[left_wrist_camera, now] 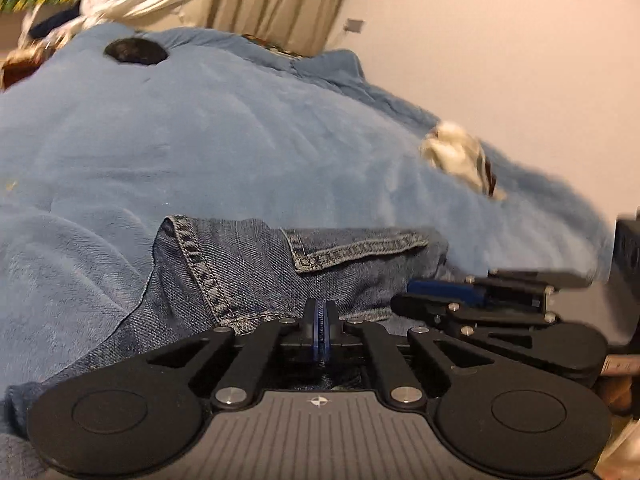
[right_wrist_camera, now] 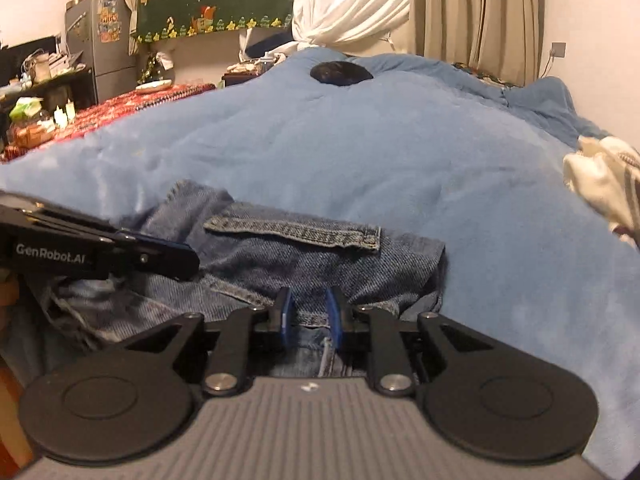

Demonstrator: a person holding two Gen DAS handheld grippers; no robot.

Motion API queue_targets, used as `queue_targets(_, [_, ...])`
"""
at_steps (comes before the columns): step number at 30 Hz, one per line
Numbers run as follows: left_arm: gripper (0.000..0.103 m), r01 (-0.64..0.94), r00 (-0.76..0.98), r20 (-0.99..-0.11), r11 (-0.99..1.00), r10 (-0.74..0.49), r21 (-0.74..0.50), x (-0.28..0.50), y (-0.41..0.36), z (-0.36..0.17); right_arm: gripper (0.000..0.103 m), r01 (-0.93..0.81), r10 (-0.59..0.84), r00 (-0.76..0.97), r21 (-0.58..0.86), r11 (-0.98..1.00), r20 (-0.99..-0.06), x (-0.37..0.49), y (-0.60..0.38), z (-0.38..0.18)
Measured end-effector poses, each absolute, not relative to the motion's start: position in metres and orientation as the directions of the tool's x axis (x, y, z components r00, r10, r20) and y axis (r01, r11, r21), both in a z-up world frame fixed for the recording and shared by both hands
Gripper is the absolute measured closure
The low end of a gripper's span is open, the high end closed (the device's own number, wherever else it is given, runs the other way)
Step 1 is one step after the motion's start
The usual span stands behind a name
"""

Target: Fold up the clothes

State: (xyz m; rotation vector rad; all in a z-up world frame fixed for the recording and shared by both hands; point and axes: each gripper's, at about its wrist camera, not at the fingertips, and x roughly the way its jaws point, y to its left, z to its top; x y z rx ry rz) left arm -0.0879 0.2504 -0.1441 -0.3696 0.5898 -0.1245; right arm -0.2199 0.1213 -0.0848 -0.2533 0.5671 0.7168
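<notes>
Blue denim jeans (left_wrist_camera: 248, 268) lie bunched and folded on the near part of a light blue fleece blanket (left_wrist_camera: 200, 140). My left gripper (left_wrist_camera: 320, 320) has its blue pads pressed together at a stitched hem of the denim. Seen from the right wrist, the left gripper (right_wrist_camera: 176, 258) lies low over the jeans (right_wrist_camera: 328, 256) at the left. My right gripper (right_wrist_camera: 310, 314) stands close beside it, fingers a narrow gap apart with a thick denim seam filling that gap. The right gripper (left_wrist_camera: 416, 296) shows side-on in the left wrist view.
A dark round object (right_wrist_camera: 340, 73) sits at the blanket's far end. A crumpled white garment (right_wrist_camera: 600, 176) lies on the right. Curtains (right_wrist_camera: 472, 8) and a wall stand behind. At the left are a red-patterned table (right_wrist_camera: 140, 100), a cluttered shelf and a fridge (right_wrist_camera: 100, 40).
</notes>
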Motion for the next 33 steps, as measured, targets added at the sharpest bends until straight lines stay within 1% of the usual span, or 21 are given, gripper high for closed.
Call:
queue_targets(1, [0.098,0.008,0.833,-0.507,0.922,-0.220,-0.387,-0.089,0.253,-0.136,0.068,-0.684,0.563,0.615,-0.018,0.729,-0.553,-0.222,0.121,-0.075])
queue_targets(2, [0.097,0.006,0.840,-0.495,0.916,-0.221,-0.400,-0.089,0.255,-0.129,0.066,-0.684,0.579,0.622,-0.007,0.729,-0.528,-0.226,0.120,-0.063])
queue_targets(4, [0.094,0.003,0.850,-0.487,0.925,-0.203,-0.379,-0.086,0.256,-0.114,0.066,-0.693,0.611,0.622,0.019,0.721,-0.488,-0.227,0.122,-0.043])
queue_targets(6, [0.094,-0.021,0.841,-0.508,0.926,-0.188,-0.378,-0.081,0.259,-0.116,0.067,-0.701,0.626,0.622,0.021,0.713,-0.470,-0.223,0.133,-0.033])
queue_targets(7, [0.094,-0.035,0.836,-0.519,0.925,-0.180,-0.378,-0.078,0.261,-0.118,0.067,-0.700,0.616,0.623,0.006,0.714,-0.483,-0.218,0.143,-0.034])
queue_targets(9, [0.094,-0.061,0.825,-0.541,0.924,-0.166,-0.377,-0.072,0.263,-0.122,0.077,-0.687,0.568,0.614,-0.017,0.726,-0.548,-0.206,0.162,-0.047])
queue_targets(10, [0.092,-0.074,0.819,-0.552,0.924,-0.159,-0.376,-0.070,0.265,-0.124,0.083,-0.681,0.542,0.608,-0.029,0.732,-0.580,-0.200,0.171,-0.053])
queue_targets(11, [0.098,-0.087,0.813,-0.563,0.923,-0.152,-0.375,-0.067,0.266,-0.125,0.088,-0.676,0.520,0.606,-0.045,0.735,-0.601,-0.194,0.173,-0.065])
queue_targets(12, [0.100,-0.101,0.806,-0.574,0.922,-0.145,-0.374,-0.064,0.268,-0.127,0.091,-0.672,0.499,0.605,-0.062,0.738,-0.620,-0.187,0.175,-0.078])
queue_targets(14, [0.099,-0.127,0.793,-0.595,0.920,-0.131,-0.371,-0.059,0.271,-0.131,0.099,-0.677,0.500,0.598,-0.060,0.734,-0.627,-0.186,0.169,-0.091])
queue_targets(19, [0.099,-0.192,0.756,-0.647,0.912,-0.097,-0.362,-0.045,0.278,-0.141,0.102,-0.643,0.512,0.592,0.018,0.766,-0.622,-0.183,0.140,-0.087])
queue_targets(20, [0.100,-0.205,0.749,-0.657,0.911,-0.091,-0.359,-0.042,0.280,-0.142,0.103,-0.638,0.517,0.591,0.033,0.769,-0.619,-0.184,0.135,-0.085])
queue_targets(22, [0.101,-0.219,0.756,-0.648,0.896,-0.093,-0.385,-0.050,0.284,-0.132,0.102,-0.631,0.528,0.600,0.050,0.774,-0.602,-0.188,0.127,-0.077])
queue_targets(23, [0.101,-0.220,0.761,-0.642,0.891,-0.098,-0.397,-0.052,0.287,-0.127,0.099,-0.630,0.532,0.610,0.048,0.775,-0.587,-0.191,0.124,-0.071])
queue_targets(25, [0.096,-0.192,0.757,-0.640,0.891,-0.132,-0.410,-0.041,0.289,-0.117,0.092,-0.629,0.535,0.629,0.035,0.777,-0.564,-0.192,0.124,-0.061])
queue_targets(27, [0.096,-0.162,0.751,-0.639,0.891,-0.167,-0.423,-0.030,0.290,-0.108,0.093,-0.628,0.536,0.643,0.024,0.778,-0.547,-0.189,0.126,-0.052])
queue_targets(28, [0.096,-0.161,0.738,-0.654,0.897,-0.168,-0.412,-0.021,0.291,-0.108,0.093,-0.623,0.527,0.648,0.016,0.782,-0.550,-0.185,0.128,-0.050])
queue_targets(30, [0.096,-0.175,0.713,-0.685,0.908,-0.151,-0.381,-0.012,0.293,-0.122,0.093,-0.613,0.499,0.636,0.007,0.790,-0.588,-0.173,0.131,-0.056])
queue_targets(31, [0.095,-0.181,0.700,-0.700,0.913,-0.141,-0.366,-0.007,0.294,-0.129,0.096,-0.608,0.491,0.631,0.009,0.794,-0.601,-0.167,0.132,-0.062])
queue_targets(32, [0.099,-0.188,0.687,-0.715,0.918,-0.132,-0.350,-0.002,0.296,-0.137,0.096,-0.599,0.477,0.632,0.005,0.800,-0.610,-0.164,0.130,-0.070])
queue_targets(33, [0.099,-0.194,0.674,-0.729,0.922,-0.122,-0.334,0.002,0.297,-0.144,0.094,-0.591,0.470,0.633,0.008,0.807,-0.616,-0.161,0.126,-0.076])
